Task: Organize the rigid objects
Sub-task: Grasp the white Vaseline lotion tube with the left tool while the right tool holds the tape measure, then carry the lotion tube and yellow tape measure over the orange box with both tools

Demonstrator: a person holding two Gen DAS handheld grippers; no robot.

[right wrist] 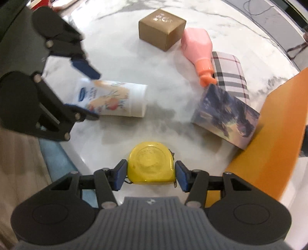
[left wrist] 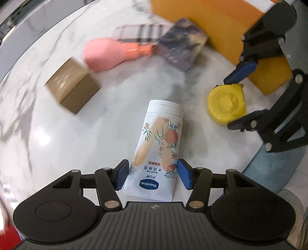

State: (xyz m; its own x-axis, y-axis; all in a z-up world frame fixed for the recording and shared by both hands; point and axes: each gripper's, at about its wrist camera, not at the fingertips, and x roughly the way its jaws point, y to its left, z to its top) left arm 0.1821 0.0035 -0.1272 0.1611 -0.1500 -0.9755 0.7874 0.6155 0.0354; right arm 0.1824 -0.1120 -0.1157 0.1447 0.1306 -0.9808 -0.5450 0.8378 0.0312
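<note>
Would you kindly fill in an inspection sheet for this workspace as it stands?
Surface: white marble table, glossy.
Job's things: white Vaseline tube and yellow round tape measure, each lying between tool pads; gold cardboard box; pink plastic bottle on its side; plaid case; dark printed box beside orange tray.
Clutter: nothing seen.
Grippers: left tool around tube; right tool around tape measure.
Cables: dark wires beyond the table.
Surroundings: blurred.

Our right claw [right wrist: 151, 174] straddles the yellow tape measure [right wrist: 151, 163]; the left claw [right wrist: 86, 92] flanks the tube [right wrist: 115, 101].
</note>
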